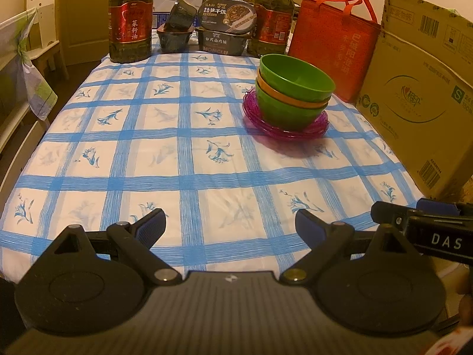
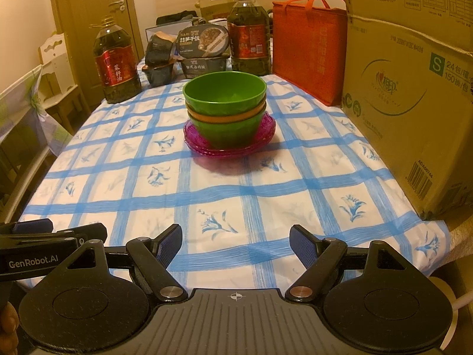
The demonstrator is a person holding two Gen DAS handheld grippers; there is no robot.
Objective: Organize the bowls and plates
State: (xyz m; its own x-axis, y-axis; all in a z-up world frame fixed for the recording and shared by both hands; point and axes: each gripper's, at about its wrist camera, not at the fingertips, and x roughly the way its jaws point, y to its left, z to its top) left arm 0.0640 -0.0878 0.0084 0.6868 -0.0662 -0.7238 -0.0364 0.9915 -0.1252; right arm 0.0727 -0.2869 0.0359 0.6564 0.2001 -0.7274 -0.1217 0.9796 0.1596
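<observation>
A nested stack of bowls (image 1: 291,91) (image 2: 225,103), green with an orange one between, stands on a stack of translucent magenta plates (image 1: 283,128) (image 2: 229,148) on the blue-checked tablecloth (image 1: 177,153) (image 2: 266,183). My left gripper (image 1: 230,224) is open and empty, low over the table's near edge, well short and left of the stack. My right gripper (image 2: 235,241) is open and empty, near the front edge, facing the stack. Each gripper shows at the edge of the other's view.
Two large oil bottles (image 1: 130,17) (image 1: 270,20), black meal boxes (image 1: 226,29), an orange bag (image 1: 334,50) and a big cardboard box (image 1: 414,103) line the back and right side. A white chair (image 1: 41,29) and a door (image 2: 97,14) are at left.
</observation>
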